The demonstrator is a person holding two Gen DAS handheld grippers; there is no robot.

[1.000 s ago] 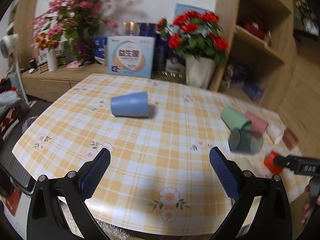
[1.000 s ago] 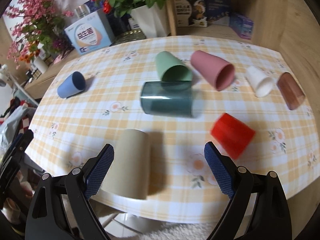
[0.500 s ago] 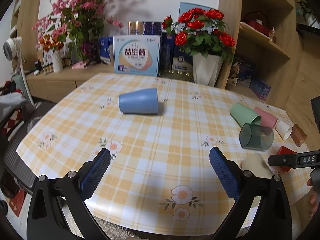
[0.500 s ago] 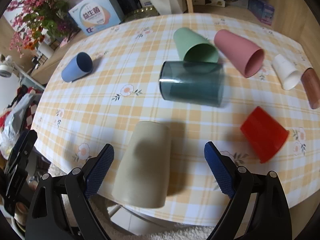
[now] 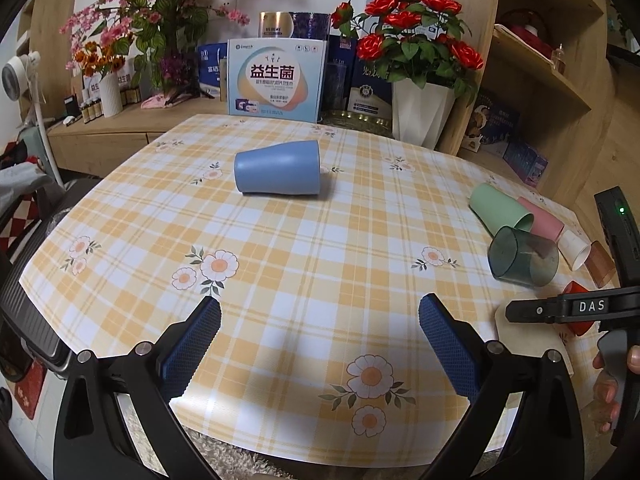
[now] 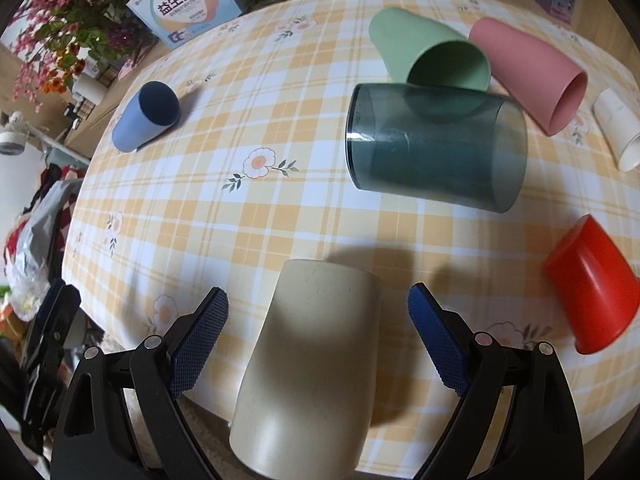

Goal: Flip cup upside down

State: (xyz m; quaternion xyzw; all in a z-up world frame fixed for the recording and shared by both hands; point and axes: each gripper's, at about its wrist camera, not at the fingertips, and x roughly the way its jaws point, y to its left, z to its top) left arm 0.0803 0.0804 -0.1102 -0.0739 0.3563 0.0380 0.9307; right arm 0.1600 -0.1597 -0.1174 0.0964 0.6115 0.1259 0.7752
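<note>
Several cups lie on their sides on a yellow plaid tablecloth [image 6: 280, 216]. A beige cup [image 6: 308, 364] lies at the near edge, between the open fingers of my right gripper [image 6: 318, 340], which straddles it without touching. A dark see-through cup [image 6: 436, 148], green cup [image 6: 428, 48], pink cup [image 6: 528, 68], white cup [image 6: 618, 132] and red cup [image 6: 588, 284] lie beyond. A blue cup [image 5: 278, 167] lies alone in the left wrist view, far ahead of my open, empty left gripper [image 5: 320, 340]. It also shows in the right wrist view [image 6: 146, 116].
A white vase of red roses [image 5: 420, 80], a printed box [image 5: 276, 78] and pink flowers [image 5: 148, 12] stand behind the table. Wooden shelves [image 5: 540, 60] rise at the right. The right gripper's body [image 5: 572, 308] shows at the right of the left wrist view.
My right gripper has moved forward and down, so the beige cup now sits between its fingers. My left gripper has drifted closer to the table; the blue cup looks larger.
</note>
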